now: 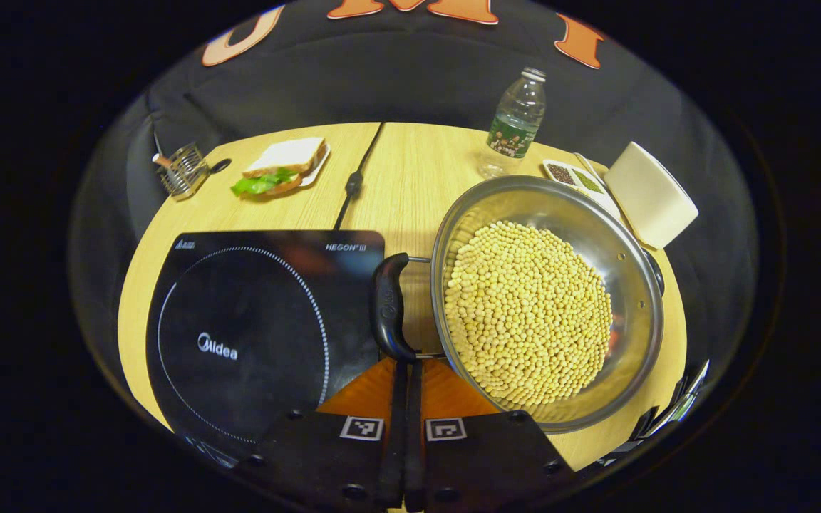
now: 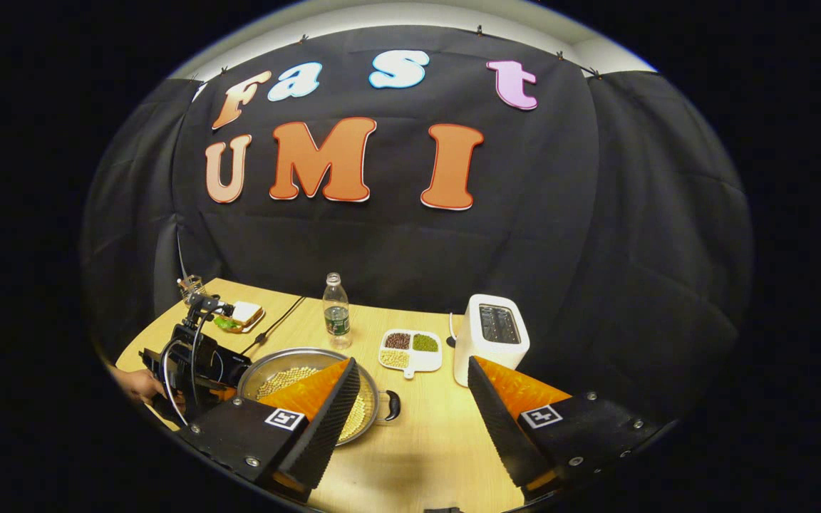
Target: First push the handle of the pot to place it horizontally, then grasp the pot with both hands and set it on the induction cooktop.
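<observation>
Both tools idle: left tool (image 1: 406,399) closed (seemingly touching pot (image 1: 546,299) handle (image 1: 389,306))

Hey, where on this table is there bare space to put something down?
Bare wood lies between the sandwich plate and water bottle, crossed by the black cord, and in front of the toaster beside the pot. It is crowded around the pot, seasoning tray and cooktop.

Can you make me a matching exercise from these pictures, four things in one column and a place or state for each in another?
Things:
1. steel pot of yellow beans
2. black induction cooktop
3. clear plastic water bottle
4. left gripper

States:
A. bare surface, nothing on it
B. jaws shut, tips at the pot's black handle
C. upright near the black cloth wall
D. on the wooden table, right of the cooktop

Pairs: 1-D, 2-A, 3-C, 4-B
</observation>
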A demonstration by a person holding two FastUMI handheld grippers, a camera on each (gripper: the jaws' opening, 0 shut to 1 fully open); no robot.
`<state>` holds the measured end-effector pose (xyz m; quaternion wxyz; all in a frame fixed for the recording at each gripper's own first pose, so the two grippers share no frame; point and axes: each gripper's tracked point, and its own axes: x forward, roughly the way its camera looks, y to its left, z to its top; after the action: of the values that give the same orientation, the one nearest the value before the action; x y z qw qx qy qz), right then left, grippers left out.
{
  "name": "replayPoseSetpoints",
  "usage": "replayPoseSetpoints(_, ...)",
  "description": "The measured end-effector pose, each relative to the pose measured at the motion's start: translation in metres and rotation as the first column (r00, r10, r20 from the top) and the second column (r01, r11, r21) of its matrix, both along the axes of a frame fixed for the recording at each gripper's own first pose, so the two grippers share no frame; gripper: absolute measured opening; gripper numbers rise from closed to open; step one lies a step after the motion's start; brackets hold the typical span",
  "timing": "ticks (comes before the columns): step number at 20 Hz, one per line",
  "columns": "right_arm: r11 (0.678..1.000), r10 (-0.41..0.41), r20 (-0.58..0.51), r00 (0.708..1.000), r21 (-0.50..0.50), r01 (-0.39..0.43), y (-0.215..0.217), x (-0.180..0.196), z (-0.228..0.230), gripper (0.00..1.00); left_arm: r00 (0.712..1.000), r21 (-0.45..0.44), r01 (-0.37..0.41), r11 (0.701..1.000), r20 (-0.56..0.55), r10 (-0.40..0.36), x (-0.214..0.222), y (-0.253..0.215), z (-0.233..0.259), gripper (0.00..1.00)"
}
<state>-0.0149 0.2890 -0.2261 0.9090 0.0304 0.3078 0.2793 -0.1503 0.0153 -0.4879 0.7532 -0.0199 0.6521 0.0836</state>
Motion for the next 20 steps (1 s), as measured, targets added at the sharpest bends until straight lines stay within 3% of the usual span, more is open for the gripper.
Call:
replayPoseSetpoints(5,0.999,0.024,-0.093,0.995,-0.036,-0.027,0.023,-0.011,-0.034,0.95,0.997,-0.028,0.067,0.997,0.024,-0.067,0.017,0.001,-0.006,0.08)
replayPoseSetpoints(12,0.996,0.035,-0.243,0.969,-0.071,-0.054,0.054,-0.018,-0.086,0.95,0.988,-0.111,0.078,0.991,0.145,-0.061,0.031,0.006,0.031,0.08)
replayPoseSetpoints(13,0.995,0.041,-0.263,0.964,-0.074,-0.062,0.059,-0.019,-0.094,0.95,0.984,-0.125,0.078,0.989,0.166,-0.057,0.037,0.005,0.037,0.16)
replayPoseSetpoints(14,0.994,0.044,-0.277,0.96,-0.08,-0.068,0.064,-0.019,-0.102,0.95,0.982,-0.142,0.088,0.986,0.181,-0.061,0.04,0.003,0.041,0.16)
replayPoseSetpoints(16,0.992,0.049,-0.305,0.951,-0.093,-0.081,0.071,-0.019,-0.115,0.95,0.979,-0.138,0.109,0.984,0.187,-0.082,0.046,0.004,0.04,0.5)
replayPoseSetpoints(18,0.992,0.051,-0.34,0.939,-0.094,-0.088,0.076,-0.021,-0.127,0.95,0.977,-0.124,0.124,0.984,0.19,-0.099,0.054,0.001,0.035,0.67)
replayPoseSetpoints(19,0.991,0.051,-0.358,0.933,-0.095,-0.09,0.077,-0.022,-0.134,0.95,0.976,-0.12,0.132,0.984,0.188,-0.108,0.059,-0.003,0.031,0.84)
replayPoseSetpoints(20,0.991,0.047,-0.368,0.928,-0.1,-0.09,0.078,-0.022,-0.14,0.95,0.976,-0.117,0.139,0.983,0.183,-0.116,0.062,-0.006,0.026,0.87)
